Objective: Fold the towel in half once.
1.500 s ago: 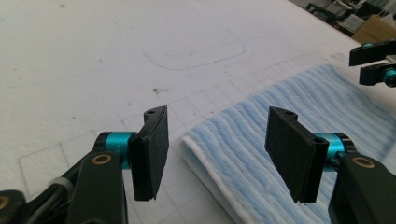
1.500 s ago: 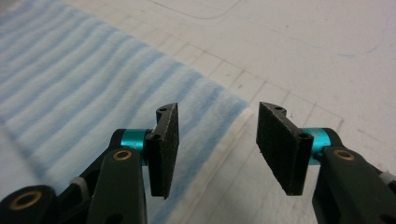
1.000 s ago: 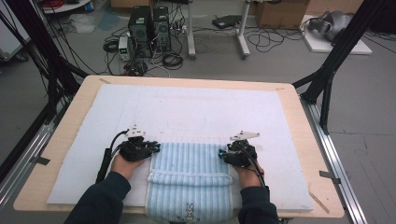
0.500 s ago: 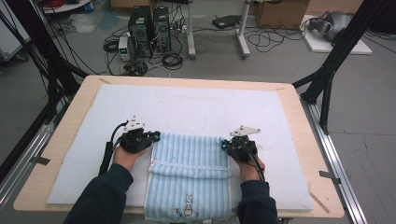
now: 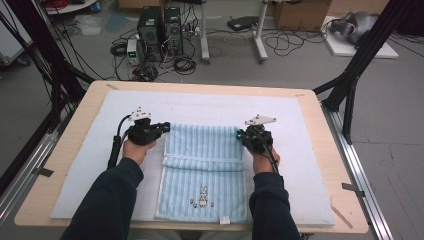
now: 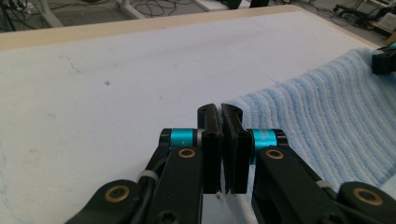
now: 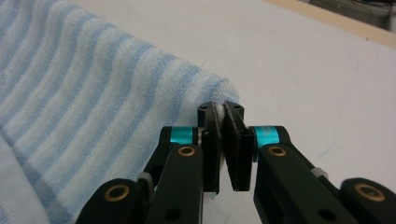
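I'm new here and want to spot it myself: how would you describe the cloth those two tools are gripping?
Look at the wooden table with the white pad over it. Near the pad's front edge lies a light blue striped towel, its far corners pinched by the left gripper and right gripper. A small rabbit picture near its front edge marks it.

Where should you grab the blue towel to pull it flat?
By its two far corners, one from each side edge. The towel lies with thin corners at the far end, easy to pinch. The left gripper and right gripper are shut on those corners, so the cloth hangs taut between them.
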